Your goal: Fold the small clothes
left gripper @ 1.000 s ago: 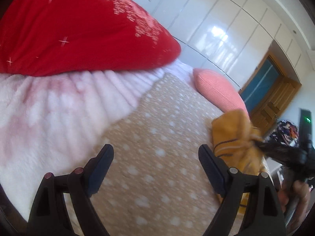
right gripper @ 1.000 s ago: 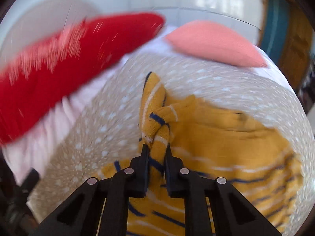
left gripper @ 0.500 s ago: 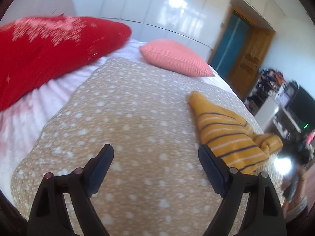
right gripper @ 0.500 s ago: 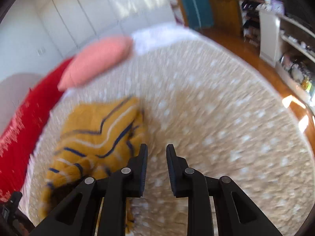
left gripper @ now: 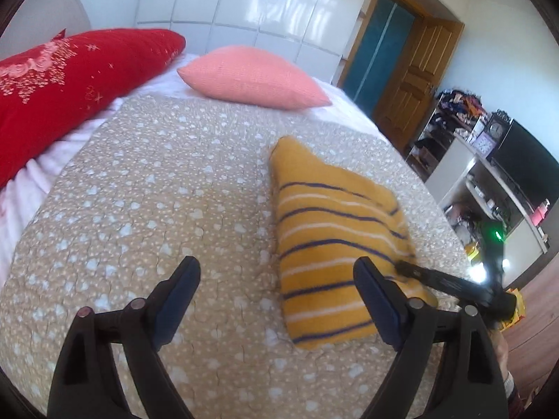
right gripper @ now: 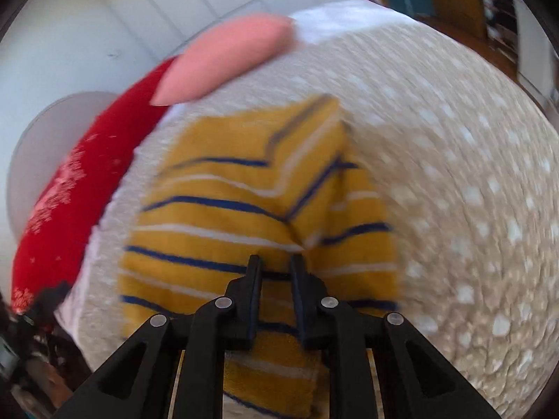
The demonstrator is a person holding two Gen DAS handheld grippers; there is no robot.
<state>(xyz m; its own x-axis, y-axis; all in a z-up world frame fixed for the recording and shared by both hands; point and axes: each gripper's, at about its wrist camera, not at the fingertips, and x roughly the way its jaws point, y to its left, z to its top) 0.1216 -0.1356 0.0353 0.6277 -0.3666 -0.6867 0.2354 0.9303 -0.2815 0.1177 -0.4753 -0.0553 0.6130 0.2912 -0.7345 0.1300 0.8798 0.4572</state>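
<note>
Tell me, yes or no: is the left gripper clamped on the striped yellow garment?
No: the left gripper is wide open above the spotted bedspread, and the yellow garment lies beside its fingers, not between them.

The left gripper (left gripper: 276,279) has its jaws spread wide, while the right gripper (right gripper: 276,265) has its jaws narrowly parted.

Home bedroom: bed (left gripper: 146,188), pillows (left gripper: 251,76), wardrobe (left gripper: 265,7), wooden door (left gripper: 415,80).
</note>
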